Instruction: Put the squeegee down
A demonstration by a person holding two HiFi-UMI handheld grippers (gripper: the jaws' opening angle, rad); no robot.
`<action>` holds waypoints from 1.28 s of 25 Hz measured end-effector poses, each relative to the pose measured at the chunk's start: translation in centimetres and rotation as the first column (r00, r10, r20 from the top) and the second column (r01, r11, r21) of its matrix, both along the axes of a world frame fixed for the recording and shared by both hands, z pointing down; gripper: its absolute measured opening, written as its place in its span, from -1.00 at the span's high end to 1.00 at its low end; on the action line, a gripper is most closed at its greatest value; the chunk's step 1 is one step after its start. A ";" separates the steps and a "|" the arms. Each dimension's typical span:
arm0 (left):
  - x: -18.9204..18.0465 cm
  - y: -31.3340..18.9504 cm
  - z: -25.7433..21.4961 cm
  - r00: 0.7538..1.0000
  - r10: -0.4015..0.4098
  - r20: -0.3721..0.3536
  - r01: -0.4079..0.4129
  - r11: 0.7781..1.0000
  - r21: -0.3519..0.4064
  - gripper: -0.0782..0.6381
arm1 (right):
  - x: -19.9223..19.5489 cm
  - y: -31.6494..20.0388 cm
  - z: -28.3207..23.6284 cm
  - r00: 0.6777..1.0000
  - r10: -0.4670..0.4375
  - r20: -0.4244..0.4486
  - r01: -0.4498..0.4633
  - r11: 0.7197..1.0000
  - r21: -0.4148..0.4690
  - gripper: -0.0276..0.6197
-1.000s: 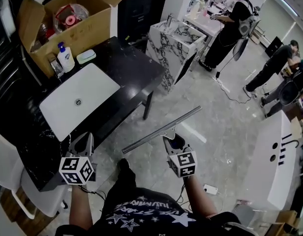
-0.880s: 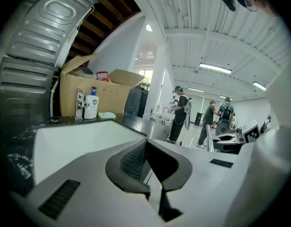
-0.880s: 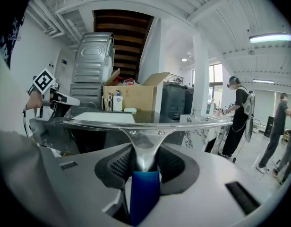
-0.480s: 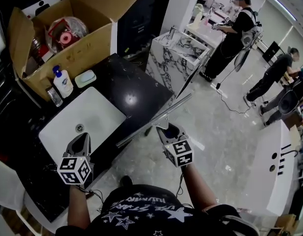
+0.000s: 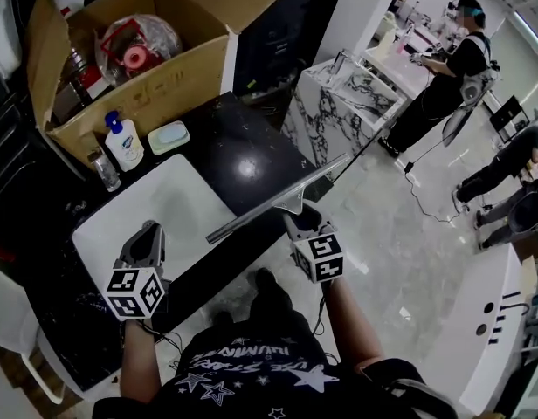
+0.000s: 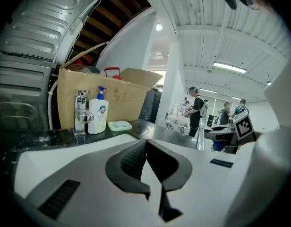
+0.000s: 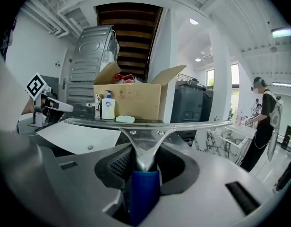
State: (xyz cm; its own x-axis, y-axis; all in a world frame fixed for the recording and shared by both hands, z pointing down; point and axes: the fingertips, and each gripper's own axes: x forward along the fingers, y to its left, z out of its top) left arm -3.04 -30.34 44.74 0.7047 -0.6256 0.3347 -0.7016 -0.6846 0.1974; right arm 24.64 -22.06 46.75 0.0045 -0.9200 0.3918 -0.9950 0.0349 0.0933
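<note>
Between ribbed black pads (image 7: 121,163) sits a blue-handled, metal-bladed squeegee (image 7: 146,148).

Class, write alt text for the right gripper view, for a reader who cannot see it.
The right tool grips a blue-handled squeegee, its blade level across the view. Behind it are a white sink, a soap bottle and an open cardboard box; a person stands at far right.
</note>
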 end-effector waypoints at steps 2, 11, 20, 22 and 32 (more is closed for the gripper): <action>0.5 -0.8 0.2 0.999 -0.041 0.001 0.041 0.999 0.000 0.73 | 0.9 -2.0 0.3 0.999 -0.036 0.009 0.036 0.999 0.000 0.46; 3.2 -5.2 0.8 0.961 -0.275 0.022 0.275 0.961 -0.016 0.73 | 6.1 -13.5 1.7 0.981 -0.192 0.011 0.192 0.980 -0.043 0.46; 5.9 -8.3 1.1 0.913 -0.404 0.056 0.405 0.914 -0.015 0.73 | 9.6 -23.2 3.1 0.963 -0.265 0.039 0.268 0.959 -0.088 0.46; 6.2 -8.9 1.0 0.899 -0.434 0.059 0.435 0.900 -0.013 0.73 | 9.9 -25.3 3.8 0.959 -0.280 0.042 0.283 0.953 -0.105 0.46; 6.6 -12.1 1.1 0.859 -0.504 0.084 0.507 0.862 -0.016 0.73 | 12.1 -34.0 6.4 0.973 -0.211 0.095 0.225 0.958 -0.179 0.46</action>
State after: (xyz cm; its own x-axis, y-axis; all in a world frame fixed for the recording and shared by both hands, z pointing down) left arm 3.60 -42.42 45.85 0.2668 -0.8757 0.4025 -0.9629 -0.2249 0.1490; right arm 36.71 -56.02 53.13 -0.2236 -0.8056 0.5486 -0.9652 0.2613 -0.0097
